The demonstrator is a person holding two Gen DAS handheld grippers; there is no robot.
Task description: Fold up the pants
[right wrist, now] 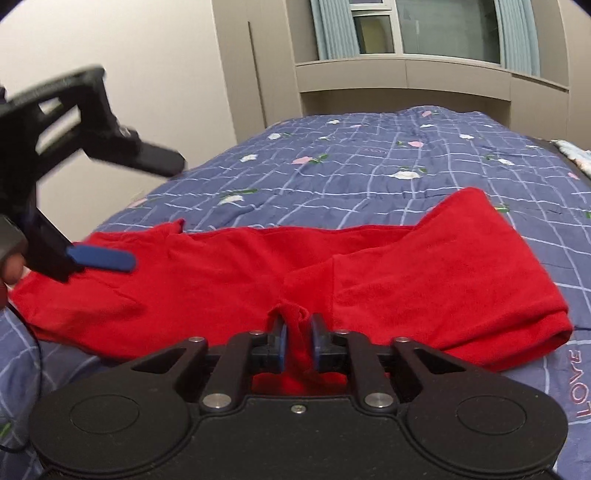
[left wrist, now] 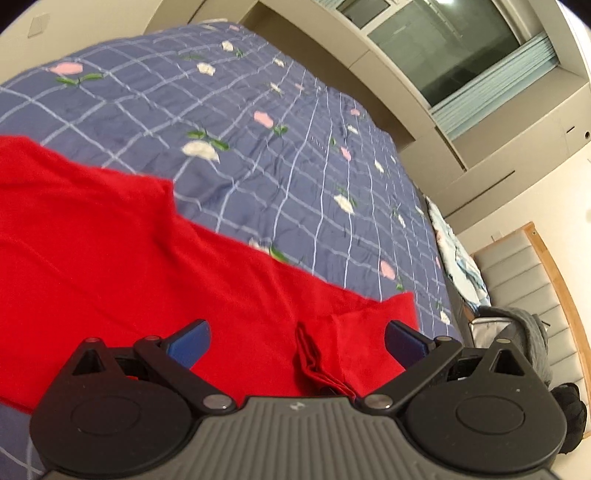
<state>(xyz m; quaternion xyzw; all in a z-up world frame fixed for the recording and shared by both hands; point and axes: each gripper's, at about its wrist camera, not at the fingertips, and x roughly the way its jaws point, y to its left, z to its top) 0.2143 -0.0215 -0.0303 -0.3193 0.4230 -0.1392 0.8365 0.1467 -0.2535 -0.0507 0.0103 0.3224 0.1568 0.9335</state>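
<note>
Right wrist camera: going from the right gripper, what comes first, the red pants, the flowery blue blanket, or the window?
1. Red pants, pinched in the right gripper jaws.
2. Blue blanket, spreading out beyond the pants.
3. Window, high on the far wall.

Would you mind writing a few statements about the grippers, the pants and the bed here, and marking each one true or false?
1. The right gripper is closed on a bunched fold of the red pants. True.
2. The left gripper is also clamped on the fabric. False: its fingers stand wide apart above the pants, with nothing between them.
3. The pants lie on a blue checked bedspread with a flower pattern. True.
4. The pants are already folded into a neat, compact stack. False: they are spread across the bed, with only one end doubled over.
5. A window shows beyond the far end of the bed. True.
</note>
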